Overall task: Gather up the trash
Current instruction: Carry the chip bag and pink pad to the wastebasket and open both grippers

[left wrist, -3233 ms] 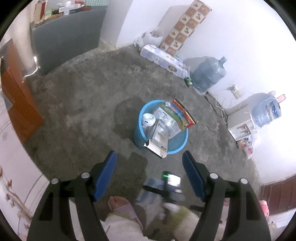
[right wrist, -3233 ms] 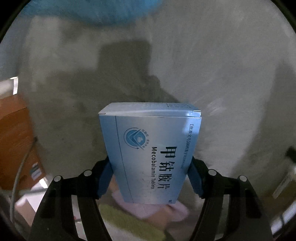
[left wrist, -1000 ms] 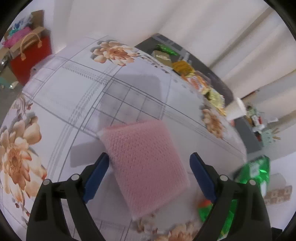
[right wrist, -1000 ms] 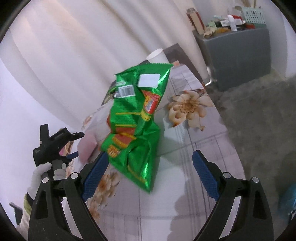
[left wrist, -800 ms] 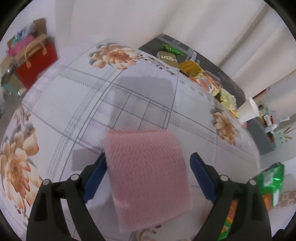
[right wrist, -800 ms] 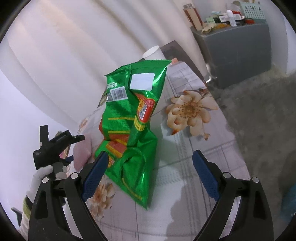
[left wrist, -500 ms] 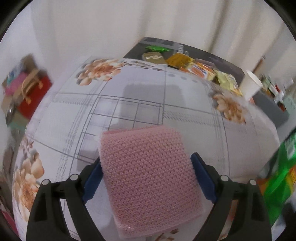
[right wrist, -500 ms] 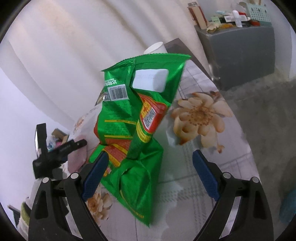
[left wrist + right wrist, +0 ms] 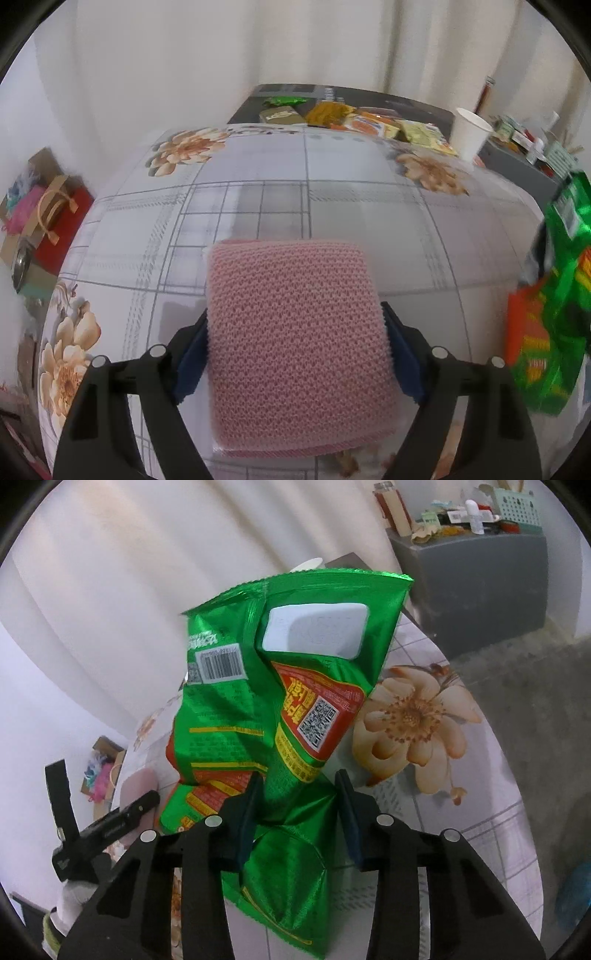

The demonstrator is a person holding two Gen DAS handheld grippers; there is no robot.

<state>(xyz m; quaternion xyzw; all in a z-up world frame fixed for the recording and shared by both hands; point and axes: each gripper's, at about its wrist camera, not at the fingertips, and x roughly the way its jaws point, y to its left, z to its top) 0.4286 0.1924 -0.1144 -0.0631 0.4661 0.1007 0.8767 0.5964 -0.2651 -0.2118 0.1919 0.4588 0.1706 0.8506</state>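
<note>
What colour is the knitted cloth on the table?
Pink; the knitted cloth shows best in the left wrist view.

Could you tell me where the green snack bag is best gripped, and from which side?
Grip the green snack bag at its crumpled lower waist, coming from below its upright body; there the foil gathers narrow enough. The right gripper is closing there now.
</note>
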